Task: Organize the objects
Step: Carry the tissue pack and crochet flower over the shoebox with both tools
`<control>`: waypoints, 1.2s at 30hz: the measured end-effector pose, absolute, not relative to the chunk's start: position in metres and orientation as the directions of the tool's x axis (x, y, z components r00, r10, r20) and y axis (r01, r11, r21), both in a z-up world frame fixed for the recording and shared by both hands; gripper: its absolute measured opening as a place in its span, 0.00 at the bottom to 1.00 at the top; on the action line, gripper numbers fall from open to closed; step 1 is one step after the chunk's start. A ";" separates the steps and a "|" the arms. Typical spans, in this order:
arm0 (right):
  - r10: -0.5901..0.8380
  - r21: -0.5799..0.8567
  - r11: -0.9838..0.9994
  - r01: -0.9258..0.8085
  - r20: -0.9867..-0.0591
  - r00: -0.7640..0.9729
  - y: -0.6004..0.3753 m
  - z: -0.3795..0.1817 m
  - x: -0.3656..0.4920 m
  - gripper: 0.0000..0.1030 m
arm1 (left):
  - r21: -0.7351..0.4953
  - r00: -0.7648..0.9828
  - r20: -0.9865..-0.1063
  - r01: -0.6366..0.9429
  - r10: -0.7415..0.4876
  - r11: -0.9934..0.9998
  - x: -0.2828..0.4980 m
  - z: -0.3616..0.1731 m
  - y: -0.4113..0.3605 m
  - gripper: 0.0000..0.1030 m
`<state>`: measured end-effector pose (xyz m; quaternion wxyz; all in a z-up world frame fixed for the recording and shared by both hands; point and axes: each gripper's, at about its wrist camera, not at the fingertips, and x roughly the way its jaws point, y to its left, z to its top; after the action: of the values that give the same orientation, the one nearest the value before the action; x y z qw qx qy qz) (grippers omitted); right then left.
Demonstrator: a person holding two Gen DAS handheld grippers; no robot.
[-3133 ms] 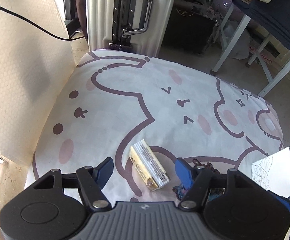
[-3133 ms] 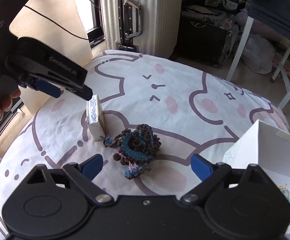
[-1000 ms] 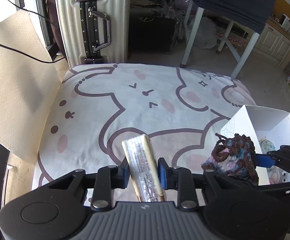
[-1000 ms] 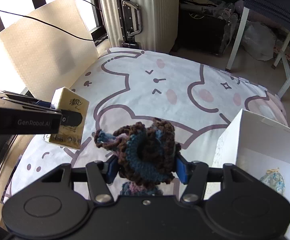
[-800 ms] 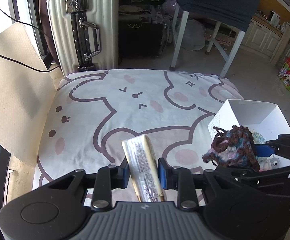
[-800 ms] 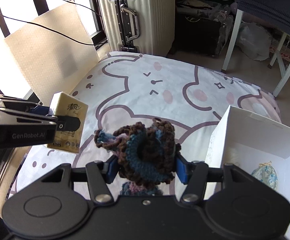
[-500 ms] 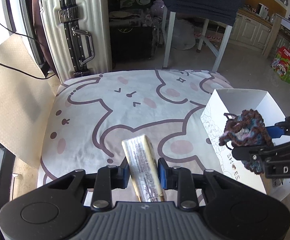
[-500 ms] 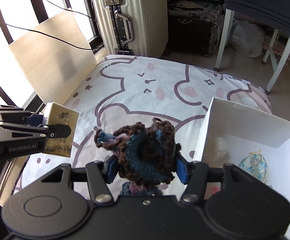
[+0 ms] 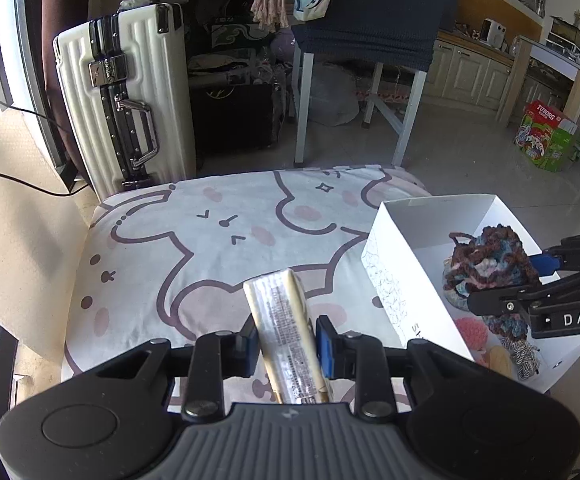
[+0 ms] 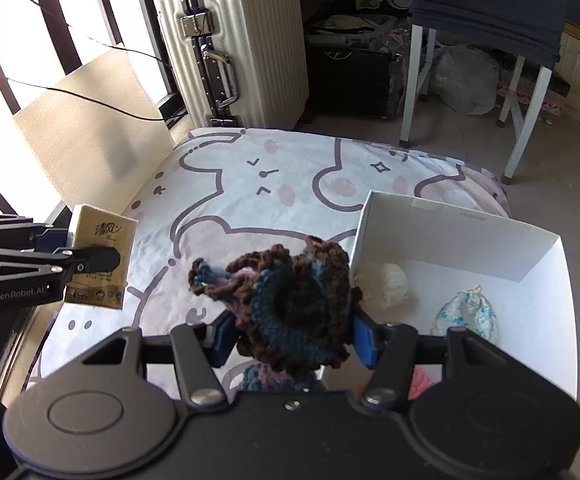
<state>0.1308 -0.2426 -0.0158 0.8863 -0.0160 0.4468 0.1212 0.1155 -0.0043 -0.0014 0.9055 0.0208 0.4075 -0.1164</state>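
**Both grippers loaded, the box at my right**

My left gripper (image 9: 286,340) is clamped narrow on a yellow tissue pack (image 9: 284,320), its blue pads pressing the pack's long sides. The pack juts forward toward 12 o'clock, lifted clear of the cartoon-print cushion (image 9: 210,248) below it. In my right wrist view that same gripper (image 10: 90,258) comes in from 9 o'clock with the pack (image 10: 102,256) held upright, printed face toward me.

My right gripper (image 10: 290,340) is closed part way around a crocheted yarn piece (image 10: 286,308) in brown, blue and pink, the pads sunk into its sides. It hangs at the near left corner of the white box (image 10: 442,216), at about 3 o'clock from the tissue pack. From the left wrist view the yarn piece (image 9: 486,260) seems to sit over the box's open top (image 9: 434,208), though the fisheye makes the overlap hard to judge.

Inside the box lie a cream yarn ball (image 10: 384,284) and a small blue-patterned pouch (image 10: 466,312). A white suitcase (image 10: 230,44) stands on the floor past the cushion at 12 o'clock.
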 end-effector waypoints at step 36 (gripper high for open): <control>0.018 0.100 0.990 0.097 -0.781 0.625 -0.386 -0.012 0.144 0.57 | -0.081 0.583 -0.710 0.491 -0.396 0.868 0.171 -0.012 -0.156 0.30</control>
<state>0.1437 -0.3859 -0.0125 0.8989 0.0659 0.4325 -0.0220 0.1709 -0.1556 -0.0120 0.8874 0.0621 0.3824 -0.2498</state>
